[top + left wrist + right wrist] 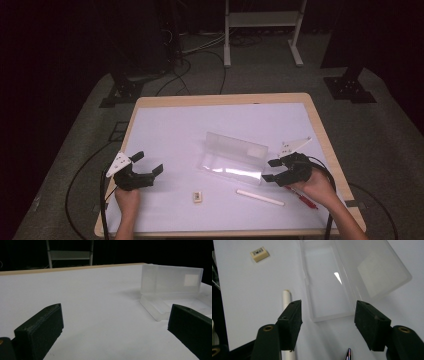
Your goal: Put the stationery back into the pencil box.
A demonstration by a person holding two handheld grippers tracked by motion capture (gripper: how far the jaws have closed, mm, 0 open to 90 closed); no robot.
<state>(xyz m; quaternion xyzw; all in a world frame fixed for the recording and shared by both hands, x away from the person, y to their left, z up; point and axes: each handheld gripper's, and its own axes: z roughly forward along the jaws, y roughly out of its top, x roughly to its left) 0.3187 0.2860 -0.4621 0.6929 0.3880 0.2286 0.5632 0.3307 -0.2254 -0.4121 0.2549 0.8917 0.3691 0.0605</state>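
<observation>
- Black jaws of the right gripper [328, 322] rose closest to the lens in the right gripper view, standing apart with nothing clamped between them.
- Just beyond those jaws lay a clear plastic box [332, 287], its near short end sitting in line with the gap, not touched by either jaw.
- Its lid was swung open and stood up behind the shallow tray; a pale label showed on the lid.
- From the high view, that box [235, 157] rested a little right of the table's middle, with the right gripper [272, 170] just beside its right end.
- Beside the left jaw in the right gripper view lay a white stick [287, 305], partly hidden under that jaw; in the high view it [260, 197] lay in front of the box, apart from it.
- A pen tip [348, 353] poked in at the bottom edge between the jaws; the high view showed a red pen [302, 199] under the right hand [315, 186].
- A small eraser [197, 197] sat on the white table [165, 125] between the two hands, well apart from the box.
- On the left, the left gripper [150, 165] pointed toward the box from well apart, its jaws open and empty.
- In the left gripper view, the box [170, 287] stood ahead to the right, lid upright.
</observation>
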